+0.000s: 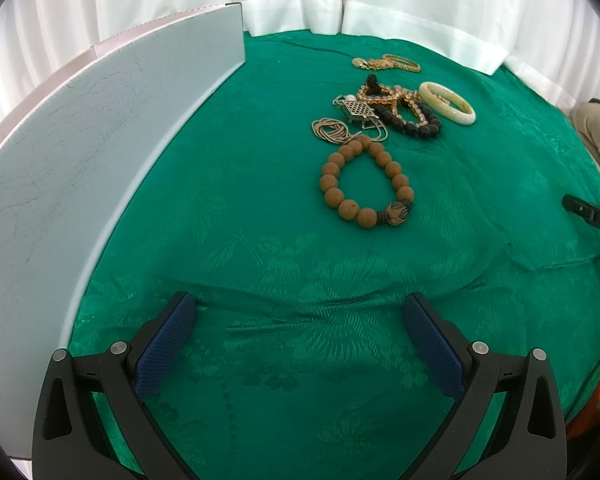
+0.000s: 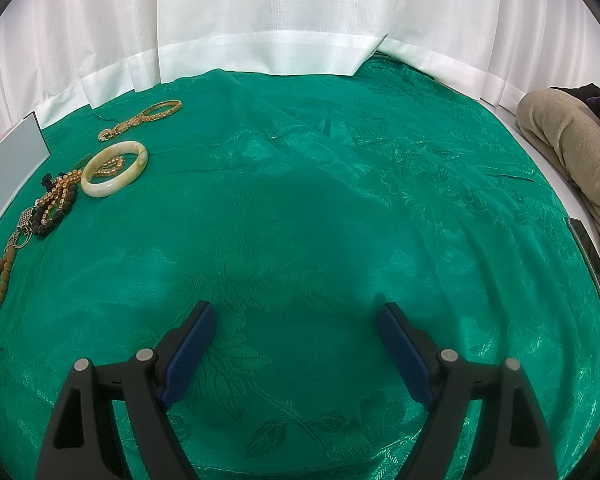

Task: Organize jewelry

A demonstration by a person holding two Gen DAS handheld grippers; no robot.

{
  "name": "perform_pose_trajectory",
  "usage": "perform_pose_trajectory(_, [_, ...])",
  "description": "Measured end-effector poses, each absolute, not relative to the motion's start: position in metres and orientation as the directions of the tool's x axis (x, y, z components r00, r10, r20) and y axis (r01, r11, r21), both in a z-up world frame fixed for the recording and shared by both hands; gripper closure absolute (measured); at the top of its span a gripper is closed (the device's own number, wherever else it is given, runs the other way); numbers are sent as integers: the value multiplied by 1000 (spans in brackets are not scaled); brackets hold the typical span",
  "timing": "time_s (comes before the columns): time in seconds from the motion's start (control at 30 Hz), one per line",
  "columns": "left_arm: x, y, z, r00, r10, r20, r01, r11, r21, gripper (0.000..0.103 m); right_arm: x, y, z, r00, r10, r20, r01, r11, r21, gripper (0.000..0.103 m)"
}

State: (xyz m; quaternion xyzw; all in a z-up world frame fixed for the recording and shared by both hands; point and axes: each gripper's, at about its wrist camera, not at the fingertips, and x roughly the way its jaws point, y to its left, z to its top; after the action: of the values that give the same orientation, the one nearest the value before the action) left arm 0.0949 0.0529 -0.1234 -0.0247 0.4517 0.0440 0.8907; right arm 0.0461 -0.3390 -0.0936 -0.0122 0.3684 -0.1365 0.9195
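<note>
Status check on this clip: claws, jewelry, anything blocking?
Left claw open, empty. Right claw open, empty. Jewelry untouched on green cloth: brown bead bracelet nearest, pale bangle behind. Nothing blocking.

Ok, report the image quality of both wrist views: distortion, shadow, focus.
Left wrist view: strong fisheye bowing curves the pale board, dark vignette at the corners, wooden bead bracelet sharp. Right wrist view: same bowing, a broad soft shadow on the green cloth, white bangle crisp near the left edge.

green cloth [image 2: 340, 200] | white curtain [image 2: 280, 20] behind | beige bundle [image 2: 572, 152] far right edge
</note>
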Motion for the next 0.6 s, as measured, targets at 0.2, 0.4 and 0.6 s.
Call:
perform_pose_trajectory(0.2, [95,55,-123,581,39,-813,-88,996,-15,0,46,-339,-93,691,-259,-674,242,963,-122,18])
perform_pose_trajectory(0.4, [90,62,-115,586,32,-809,-88,996,-24,1,46,-339,-94,692,-258,-674,241,963,-121,17])
perform_pose_trajectory(0.6, [74,78,-96,631,-28,-775,-77,992,-98,1,46,-338,-94,692,-258,-674,241,963,-121,17])
